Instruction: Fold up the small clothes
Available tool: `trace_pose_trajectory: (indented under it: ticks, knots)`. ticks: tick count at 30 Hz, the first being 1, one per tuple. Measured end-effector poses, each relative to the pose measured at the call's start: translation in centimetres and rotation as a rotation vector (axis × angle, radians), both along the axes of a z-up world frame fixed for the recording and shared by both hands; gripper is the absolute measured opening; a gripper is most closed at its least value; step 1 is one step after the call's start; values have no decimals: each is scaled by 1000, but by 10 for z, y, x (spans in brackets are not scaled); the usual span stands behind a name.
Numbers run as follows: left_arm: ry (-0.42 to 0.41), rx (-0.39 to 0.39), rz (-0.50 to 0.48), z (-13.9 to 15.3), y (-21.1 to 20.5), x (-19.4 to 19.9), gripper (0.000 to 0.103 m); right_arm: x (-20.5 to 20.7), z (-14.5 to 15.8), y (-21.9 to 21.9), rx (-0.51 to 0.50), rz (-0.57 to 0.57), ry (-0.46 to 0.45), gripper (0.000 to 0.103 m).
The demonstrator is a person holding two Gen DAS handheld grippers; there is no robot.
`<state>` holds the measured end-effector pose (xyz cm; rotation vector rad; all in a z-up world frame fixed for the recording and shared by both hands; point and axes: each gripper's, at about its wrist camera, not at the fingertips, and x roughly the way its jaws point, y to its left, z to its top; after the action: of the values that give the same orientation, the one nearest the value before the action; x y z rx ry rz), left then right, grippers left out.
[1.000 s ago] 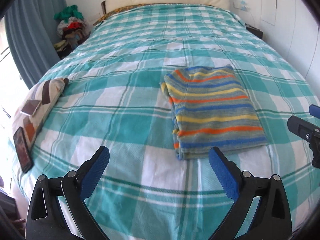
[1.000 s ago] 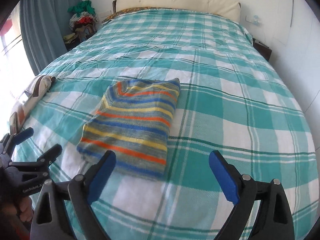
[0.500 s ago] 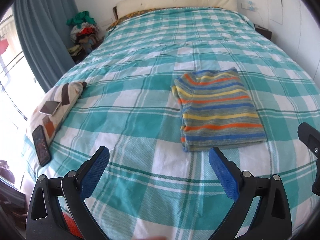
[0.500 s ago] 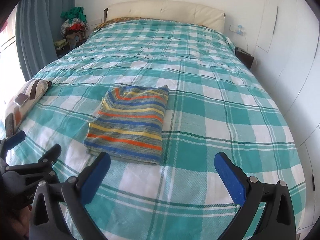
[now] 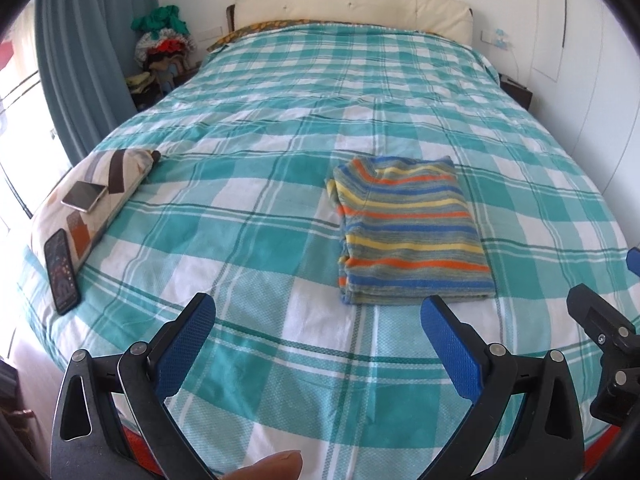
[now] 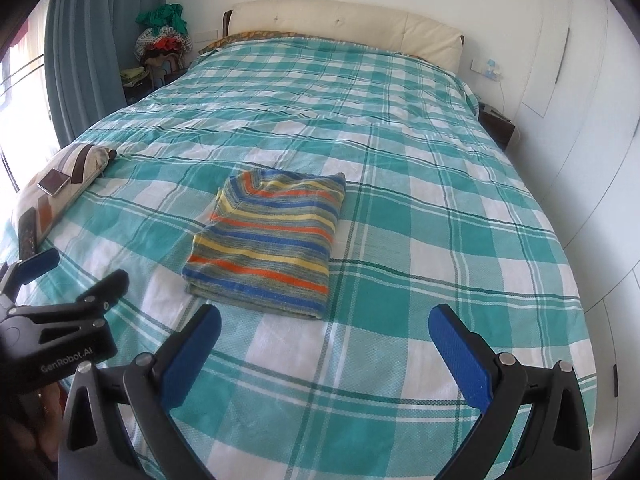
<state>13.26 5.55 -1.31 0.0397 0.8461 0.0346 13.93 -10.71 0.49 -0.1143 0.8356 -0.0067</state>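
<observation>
A striped garment [image 5: 408, 228] in blue, orange, yellow and grey lies folded into a neat rectangle on the teal and white checked bedspread [image 5: 256, 240]. In the right wrist view the same folded garment [image 6: 268, 240] sits left of centre. My left gripper [image 5: 320, 336] hangs open near the foot of the bed, short of the garment, holding nothing. My right gripper [image 6: 326, 344] is open too, just back from the garment's near edge. Each gripper shows at the side of the other's view.
A patterned cushion [image 5: 90, 196] lies at the bed's left edge with two phones [image 5: 84, 196] on and beside it. A blue curtain [image 5: 84, 60] and a pile of clothes [image 5: 164, 44] stand at the back left. A white wardrobe [image 6: 592, 120] lines the right.
Both grippers have drawn back and risen from the folded garment, so more of the bed shows. The garment has stayed where it lies.
</observation>
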Motion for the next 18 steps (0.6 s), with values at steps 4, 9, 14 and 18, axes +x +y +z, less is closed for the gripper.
trace_pose_trajectory:
  ticks: [4,9,14,18]
  knots:
    - [11,35,8,5,-3,-3,103,-2,4,0,17,7,9,102]
    - [25,2,23,8,3,-4,103,-5,10,1,24,11,-1,102]
    - [25,-5,34,11,6,-4,102,-6,15,5,25,17,-8,102]
    - [26,14,38,12,5,-3,102,-5,16,5,25,18,-2,102]
